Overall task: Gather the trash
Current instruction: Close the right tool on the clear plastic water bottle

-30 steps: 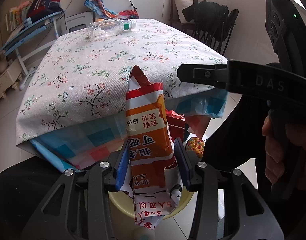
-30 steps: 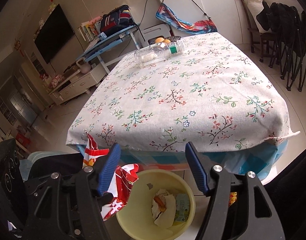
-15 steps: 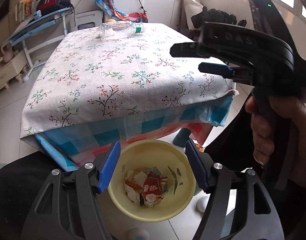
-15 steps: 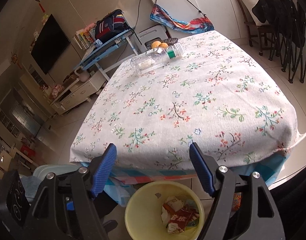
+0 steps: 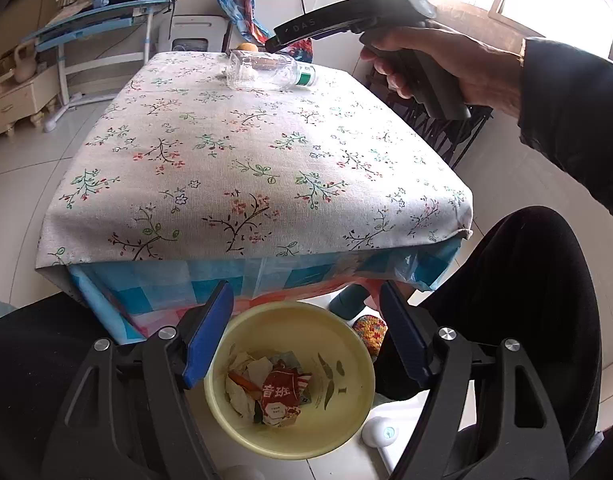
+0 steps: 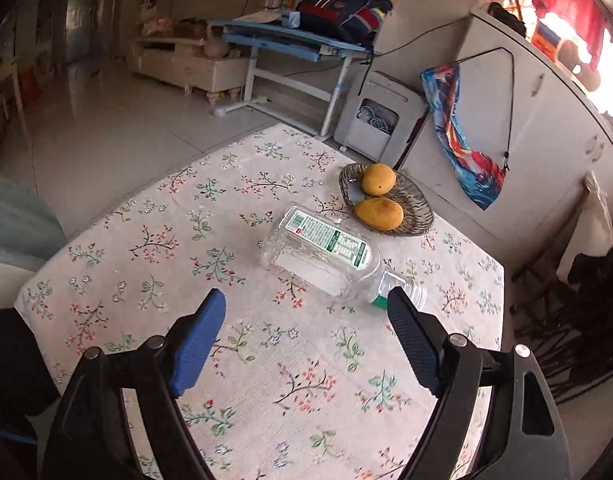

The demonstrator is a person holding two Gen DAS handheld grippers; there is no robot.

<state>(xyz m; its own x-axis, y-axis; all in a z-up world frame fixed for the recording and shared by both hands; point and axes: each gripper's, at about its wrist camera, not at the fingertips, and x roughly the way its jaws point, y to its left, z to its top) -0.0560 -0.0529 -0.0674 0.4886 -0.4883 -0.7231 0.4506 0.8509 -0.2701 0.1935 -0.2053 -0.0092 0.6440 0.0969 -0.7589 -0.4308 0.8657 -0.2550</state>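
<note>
A yellow bin (image 5: 348, 330) stands on the floor at the table's near edge, with a red wrapper (image 5: 280, 394) and crumpled paper inside. My left gripper (image 5: 304, 300) hovers above it, jaws opening, nothing between them. A clear plastic bottle (image 6: 326, 256) with a green label lies on its side on the floral tablecloth (image 6: 210, 240). My right gripper (image 6: 306, 300) hangs just short of the bottle's neck, jaws opening and empty. In the left wrist view a hand holds the right gripper (image 5: 318, 28) over the bottle (image 5: 266, 76).
A dish (image 6: 420, 216) with two mangoes (image 6: 378, 212) sits just behind the bottle. Black folding chairs (image 6: 586, 300) stand to the right of the table. A blue desk (image 6: 290, 44) and a cabinet (image 6: 526, 120) are beyond. The person's dark legs (image 5: 526, 300) flank the bin.
The orange wrapper left my left gripper and dropped into the bin; its jaws spread wider. My right gripper swung from above the bin up over the table to the bottle.
</note>
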